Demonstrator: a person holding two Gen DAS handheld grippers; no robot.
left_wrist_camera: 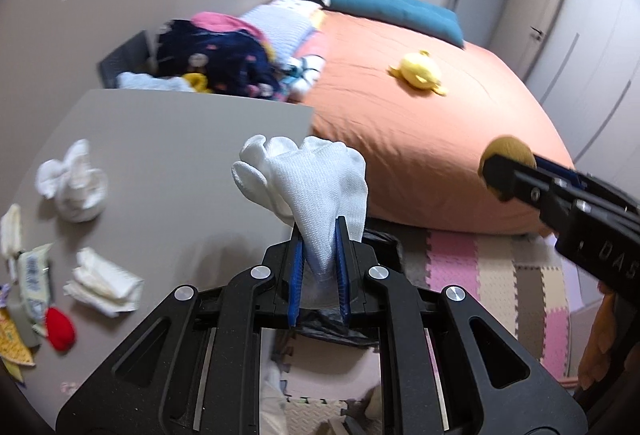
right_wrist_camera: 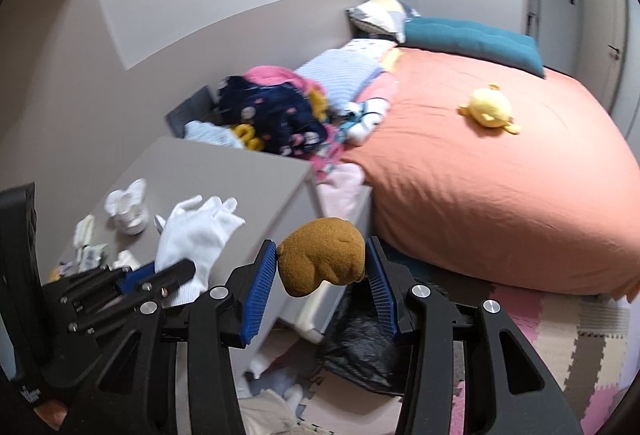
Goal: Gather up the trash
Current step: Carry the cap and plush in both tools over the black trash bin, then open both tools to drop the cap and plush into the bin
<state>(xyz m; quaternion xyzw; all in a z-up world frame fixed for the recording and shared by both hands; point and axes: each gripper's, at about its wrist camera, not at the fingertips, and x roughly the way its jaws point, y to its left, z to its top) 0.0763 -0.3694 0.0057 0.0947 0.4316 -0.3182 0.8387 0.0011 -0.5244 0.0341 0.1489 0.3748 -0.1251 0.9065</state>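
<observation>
Bedroom: left gripper (left_wrist_camera: 320,235) fingers clamp one white glove (left_wrist_camera: 316,179); right gripper (right_wrist_camera: 322,265) clasps one brown plush (right_wrist_camera: 322,261)

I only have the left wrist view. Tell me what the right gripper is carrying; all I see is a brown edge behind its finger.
Observer: The right gripper holds a brown plush piece, pinched between its two blue pads.
Operator: Report what lies under it.
Observer: A black trash bag sits on the floor right below, beside the grey table.
Operator: Check my glove from your side.
Observer: The white glove sticks up out of the left gripper, its fingers spread toward the table.
</observation>
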